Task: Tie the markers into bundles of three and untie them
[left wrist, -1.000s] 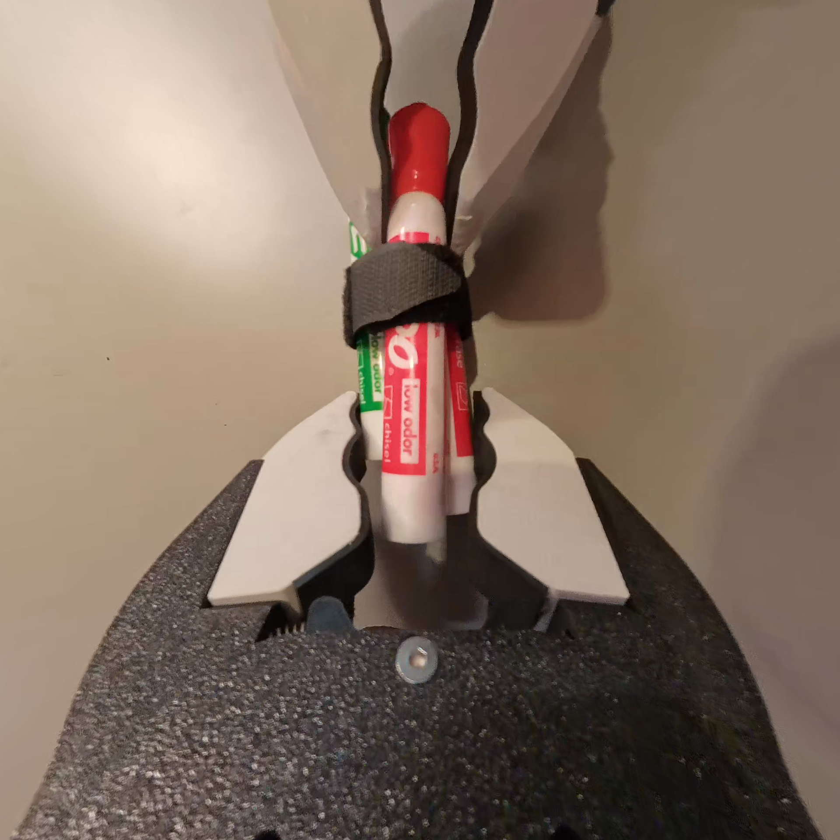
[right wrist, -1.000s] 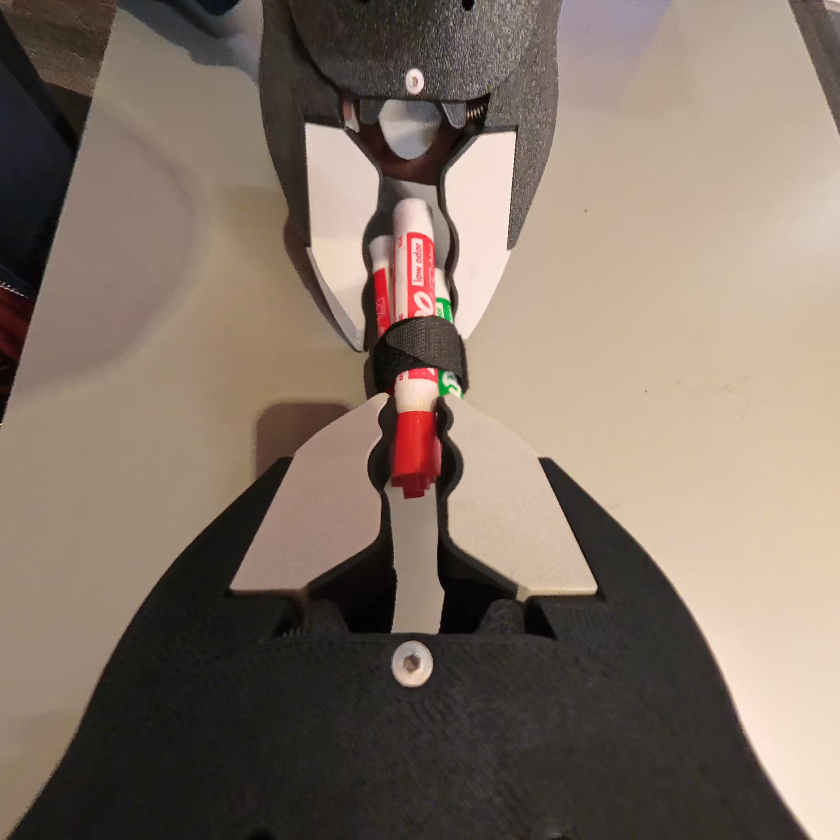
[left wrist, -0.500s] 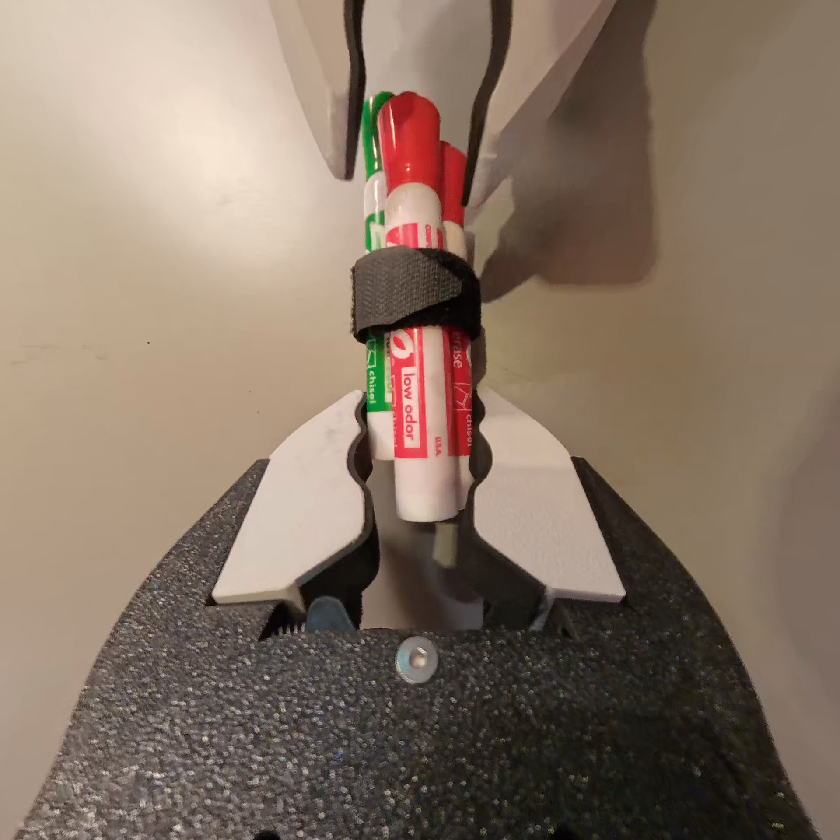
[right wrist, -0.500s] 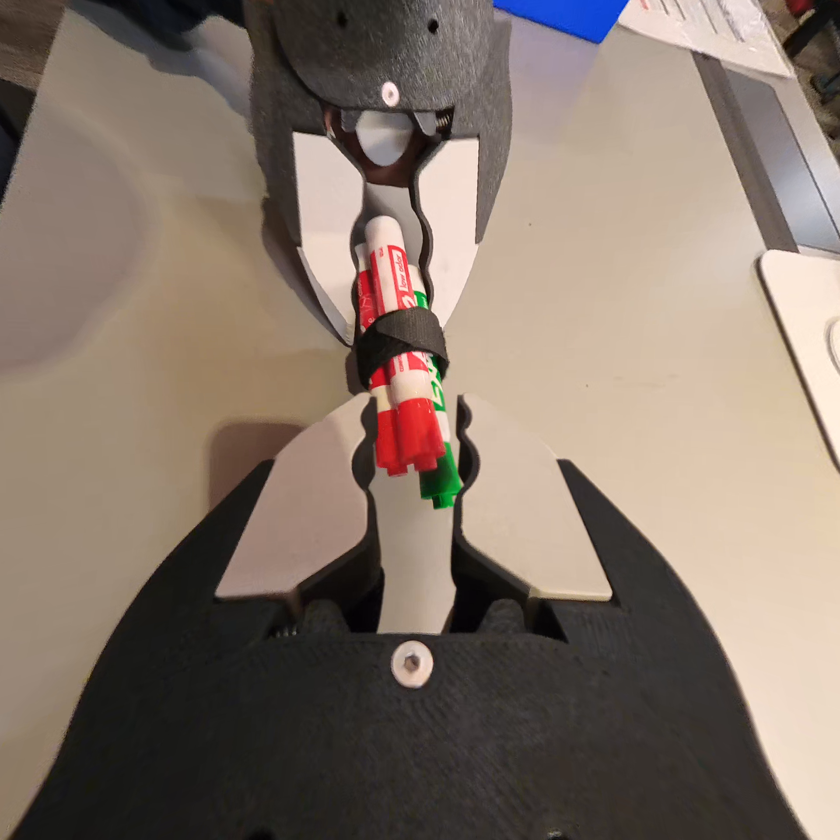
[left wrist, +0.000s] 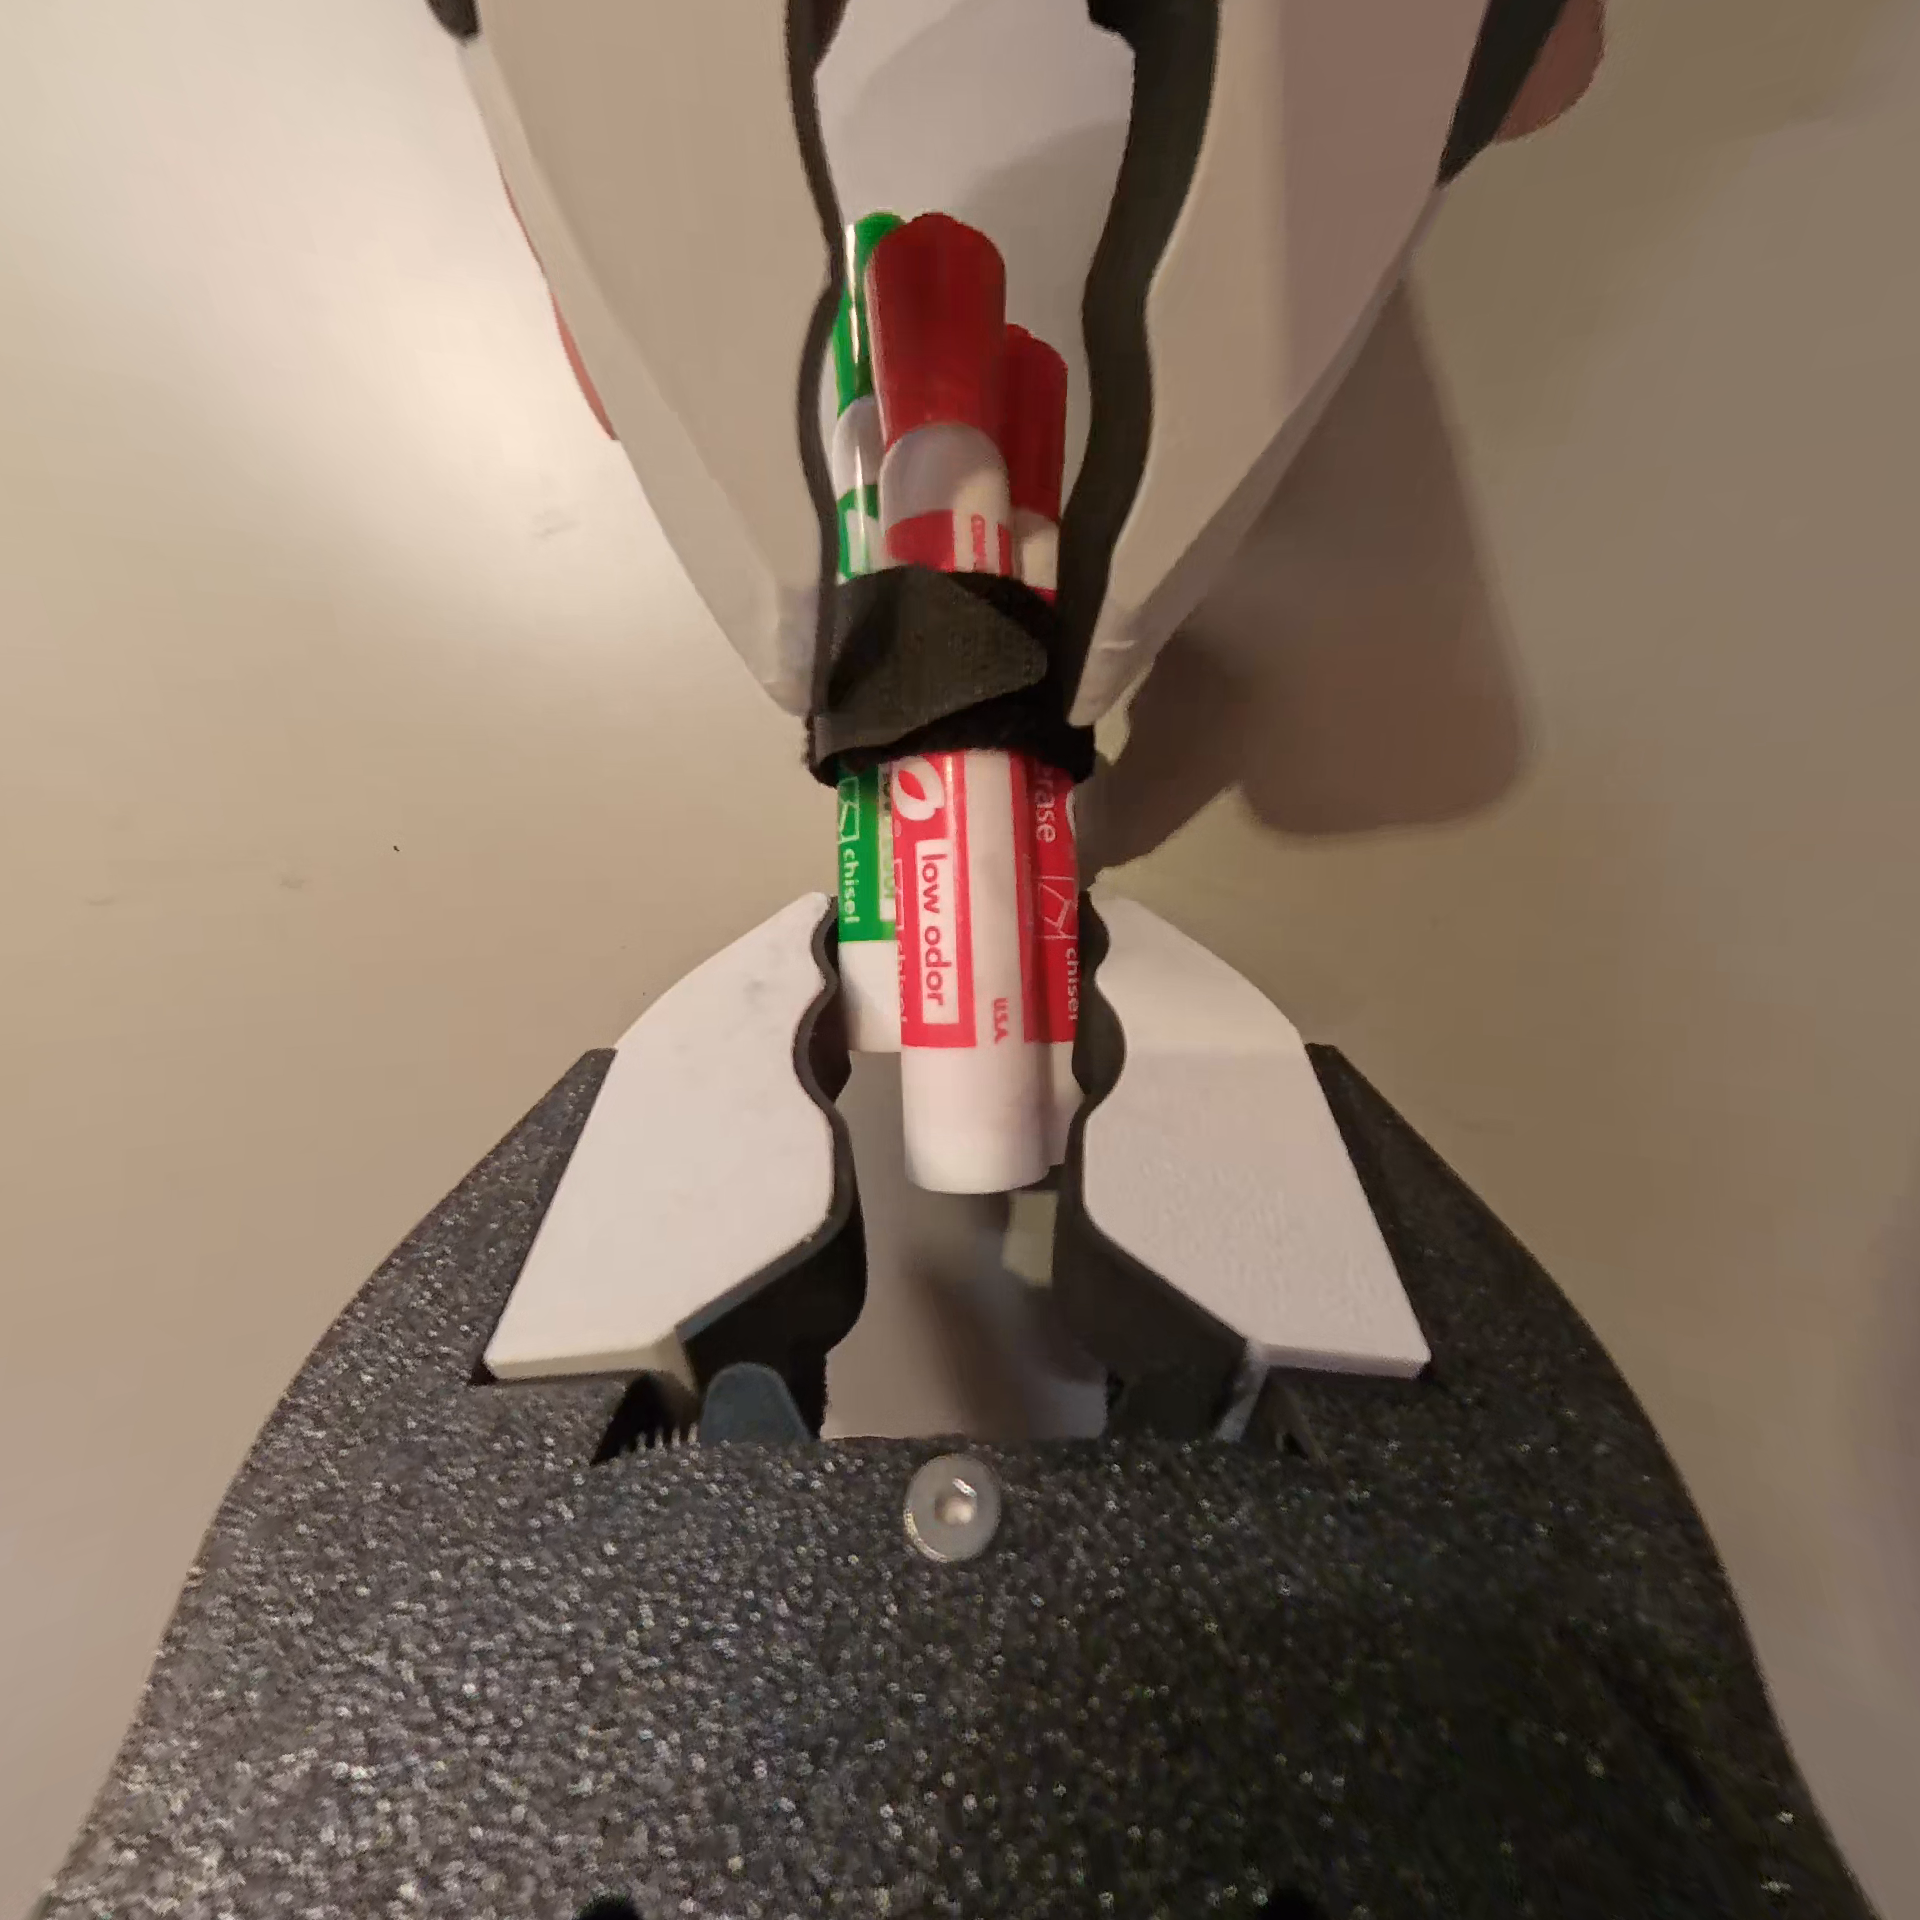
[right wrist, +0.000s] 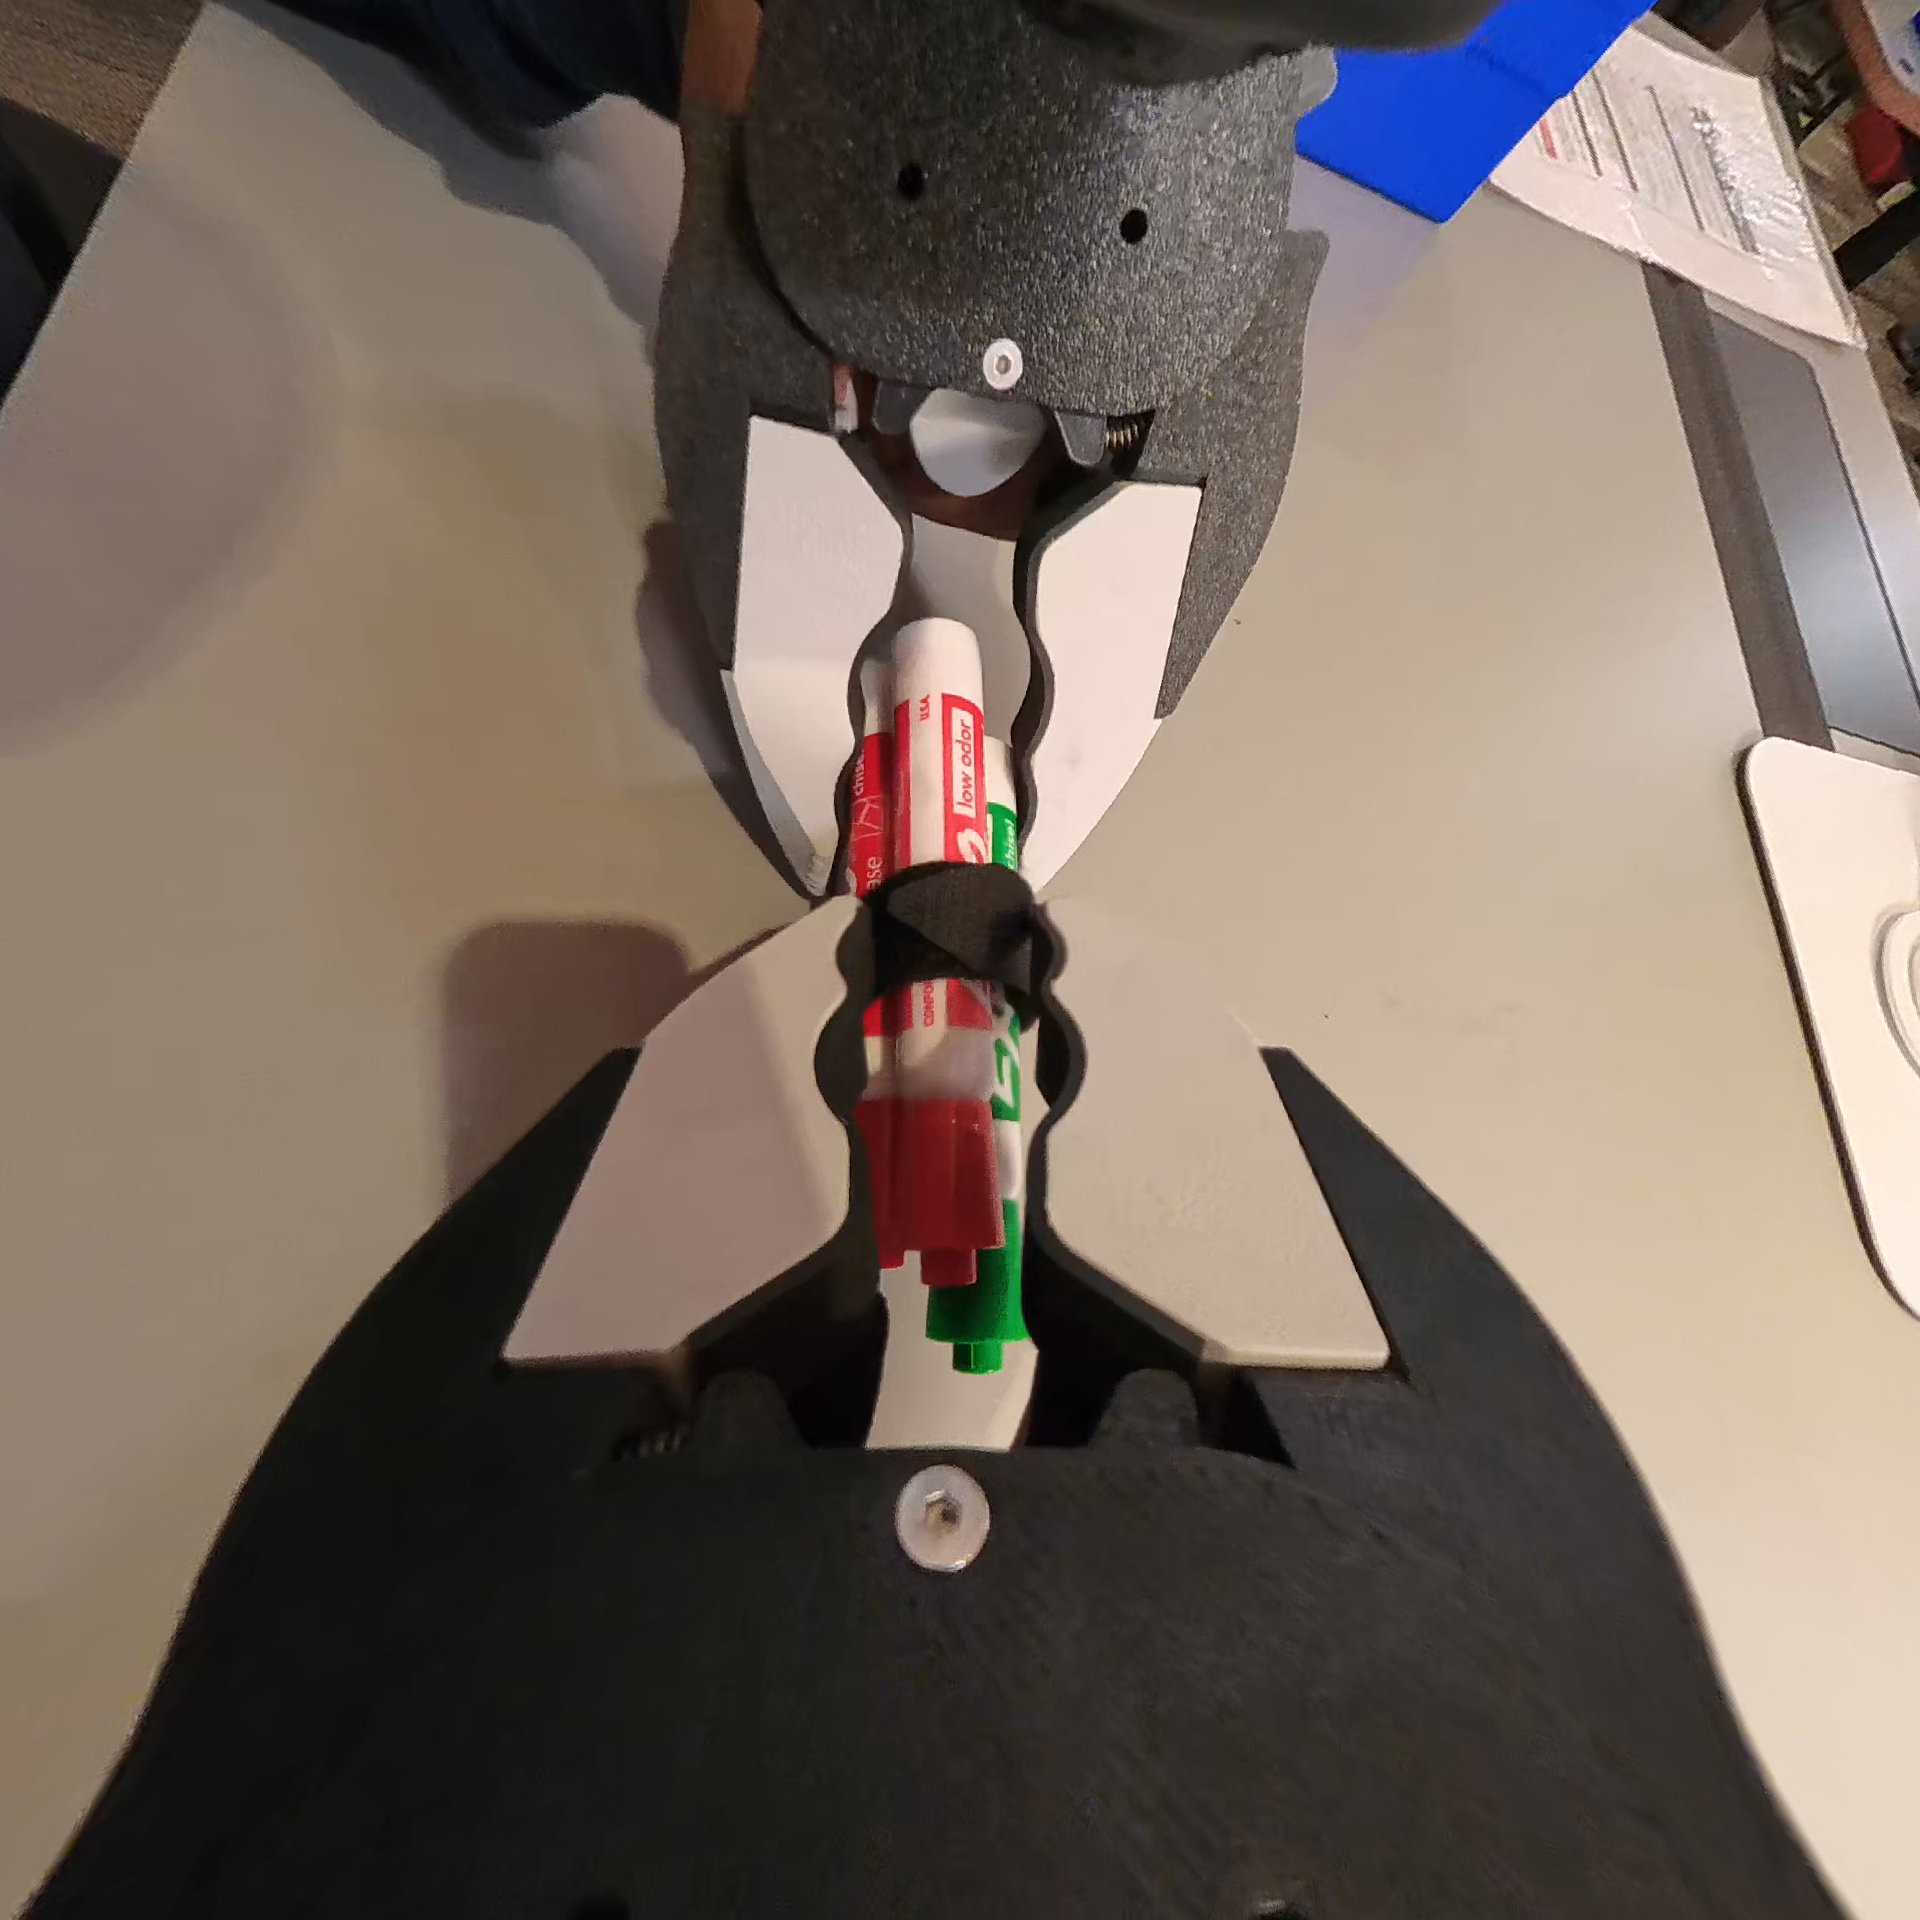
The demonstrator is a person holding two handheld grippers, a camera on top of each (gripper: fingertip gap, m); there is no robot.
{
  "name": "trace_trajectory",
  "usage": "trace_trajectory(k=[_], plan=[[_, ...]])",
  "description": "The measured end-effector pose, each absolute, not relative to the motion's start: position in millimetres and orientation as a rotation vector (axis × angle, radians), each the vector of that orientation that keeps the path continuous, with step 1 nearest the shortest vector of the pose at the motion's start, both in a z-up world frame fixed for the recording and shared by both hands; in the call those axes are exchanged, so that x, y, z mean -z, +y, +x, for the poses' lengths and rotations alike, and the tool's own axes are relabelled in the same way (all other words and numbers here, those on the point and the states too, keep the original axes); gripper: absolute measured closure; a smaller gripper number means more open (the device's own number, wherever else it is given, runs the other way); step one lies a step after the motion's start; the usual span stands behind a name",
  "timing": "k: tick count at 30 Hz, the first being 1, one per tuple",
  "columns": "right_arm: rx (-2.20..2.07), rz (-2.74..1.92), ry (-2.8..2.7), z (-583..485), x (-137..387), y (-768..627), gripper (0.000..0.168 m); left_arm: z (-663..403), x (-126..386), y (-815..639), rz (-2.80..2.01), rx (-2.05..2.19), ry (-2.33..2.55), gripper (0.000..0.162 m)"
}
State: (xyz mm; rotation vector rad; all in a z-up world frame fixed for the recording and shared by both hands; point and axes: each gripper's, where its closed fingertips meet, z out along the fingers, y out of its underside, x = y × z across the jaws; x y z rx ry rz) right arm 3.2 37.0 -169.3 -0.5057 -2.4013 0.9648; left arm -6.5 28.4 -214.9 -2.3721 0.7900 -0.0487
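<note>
The left claw [left wrist: 961, 925] is gripping the butt ends of the bundle [left wrist: 951, 831]: two red markers and one green, its fingers [left wrist: 727, 1049] pressing in on either side with only the markers' width between them. The right claw [right wrist: 951, 914] is facing it head-on, tips nearly meeting the left claw's tips. Its jaws are standing wider, and the cap ends are sitting inside them, the red caps [right wrist: 925, 1184] and the green cap [right wrist: 977, 1299] reaching back toward its throat. Whether its pads are actually pressing on anything cannot be told; the tips are flanking the strap [right wrist: 951, 940] closely, perhaps touching it.

The black strap [left wrist: 935, 665] is wrapping the bundle about midway, just ahead of the left claw's tips and right between the right claw's tips. Its pointed free end [left wrist: 997, 649] is lying flat on top, toward the right claw's side.

The bundle looks tied, so the step in hand is probably the untying. To do it well, the left claw should be holding firm and level, since it alone is carrying the markers above the table [left wrist: 312, 623]. The right claw is sitting too deep for a peel: backing off a little, then closing its tips on the free end alone, not on the whole wrap, would be better. Pulling the tab up and around against the wrap direction should be freeing it. The risk is the markers sliding out of the left grip once the strap loosens, the green one [left wrist: 862, 894] especially, as it is lying at the edge.
</note>
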Motion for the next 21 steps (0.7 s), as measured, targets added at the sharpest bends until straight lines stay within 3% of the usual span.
trace_trajectory(k=[21], plan=[[-1.225, -0.712, -2.416, 4.6, 164.8, 38.3, 0.147, -10.0, 213.5, 31.1, -2.341, -0.097, 0.849, 0.121]])
